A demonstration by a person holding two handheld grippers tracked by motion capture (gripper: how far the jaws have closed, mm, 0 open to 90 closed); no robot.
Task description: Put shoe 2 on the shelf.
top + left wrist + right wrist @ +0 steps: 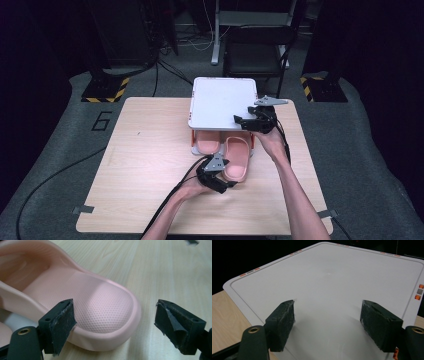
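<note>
Two pink slippers lie under a low white rack (220, 102) with orange legs at the table's far middle. The left slipper (207, 144) sits mostly beneath the rack's top. The right slipper (236, 159) pokes out toward me. My left gripper (226, 176) is at that slipper's heel. In the left gripper view the heel (100, 307) lies between the wide jaws of the open left gripper (113, 312), and the pads do not press on it. My right gripper (240, 121) is over the rack's near right corner, and in its own view the right gripper (328, 307) stands open above the white top (332, 277).
The wooden table (150, 150) has bare room left of and in front of the rack. A black chair (257, 50) stands just behind the table. Hazard-striped bases (105, 92) and cables lie on the grey floor. Each gripper's cable trails back along the forearm.
</note>
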